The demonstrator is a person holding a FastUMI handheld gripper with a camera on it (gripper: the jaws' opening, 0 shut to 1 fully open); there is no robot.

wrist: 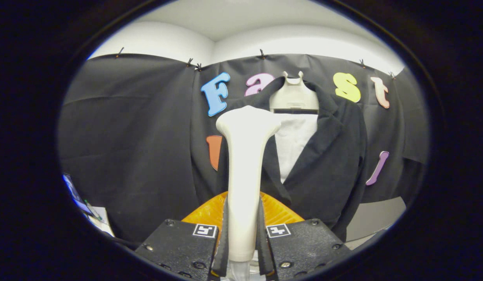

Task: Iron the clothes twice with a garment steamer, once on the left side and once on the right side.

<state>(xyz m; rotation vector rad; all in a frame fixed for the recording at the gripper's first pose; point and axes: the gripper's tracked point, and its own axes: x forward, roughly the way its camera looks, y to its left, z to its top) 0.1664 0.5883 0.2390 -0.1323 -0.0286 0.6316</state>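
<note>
My gripper [243, 230] is shut on the handle of a white garment steamer [245, 156], which stands upright between the fingers with its wide head at the top. Beyond it a black jacket [327, 156] hangs on a white hanger form [294, 97], with a white shirt front [294, 144] showing between the lapels. The steamer head sits in front of the jacket's left lapel and shoulder; whether it touches the cloth I cannot tell. The steamer hides part of the left side of the jacket.
An orange ribbed surface [204, 214] lies just ahead of the fingers, below the jacket. A small screen and papers [83, 205] sit off to the left. A pale wall or board [376, 218] shows below the cloth at the right.
</note>
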